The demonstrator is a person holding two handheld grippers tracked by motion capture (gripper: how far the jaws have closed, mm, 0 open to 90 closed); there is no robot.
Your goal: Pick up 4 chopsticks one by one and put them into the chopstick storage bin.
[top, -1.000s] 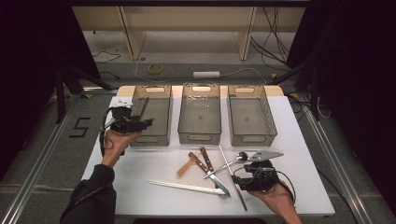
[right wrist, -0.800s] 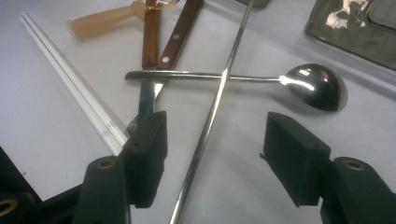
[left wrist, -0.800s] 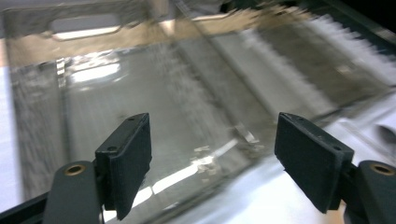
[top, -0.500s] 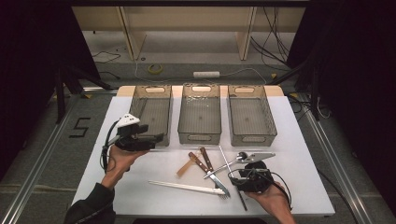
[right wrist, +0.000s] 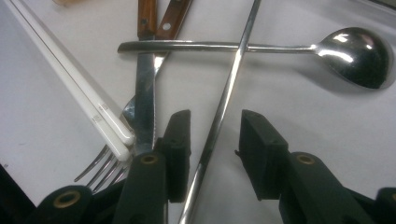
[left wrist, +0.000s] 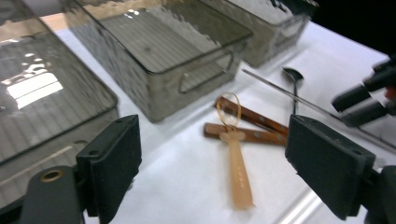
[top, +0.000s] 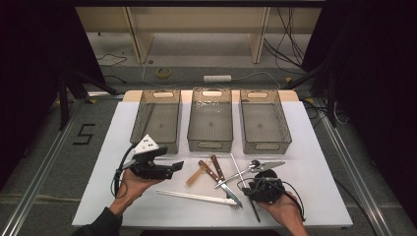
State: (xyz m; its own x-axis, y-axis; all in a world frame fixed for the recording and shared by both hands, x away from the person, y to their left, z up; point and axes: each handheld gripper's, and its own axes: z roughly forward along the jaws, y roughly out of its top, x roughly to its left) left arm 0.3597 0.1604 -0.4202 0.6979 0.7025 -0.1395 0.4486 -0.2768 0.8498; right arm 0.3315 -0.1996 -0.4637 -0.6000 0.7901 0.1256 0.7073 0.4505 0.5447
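Observation:
A pile of cutlery lies on the white table (top: 319, 172): two wooden-handled knives (top: 212, 169), a tan spoon (top: 195, 175), white chopsticks (top: 194, 196), a fork (right wrist: 105, 165), a steel spoon (right wrist: 359, 49) and a thin metal rod (top: 239, 172). My left gripper (top: 178, 167) hovers left of the pile. Its jaws (left wrist: 215, 140) have just been opening and stand wide, with nothing between them, facing the tan spoon (left wrist: 236, 168). My right gripper (top: 252, 189) sits over the pile's near side. Its jaws (right wrist: 212, 135) have just been closing; the rod (right wrist: 233, 74) runs between them, untouched.
Three empty clear bins stand in a row behind the cutlery: left (top: 136, 118), middle (top: 210, 145) and right (top: 268, 146). The far gripper (left wrist: 364, 98) appears at the right edge of the left gripper view. The table's near edge is close behind both hands.
My left gripper has moved from beside the left bin toward the near side and right, nearer the cutlery, and opened wider. The right gripper stayed put while its jaws narrowed around the rod.

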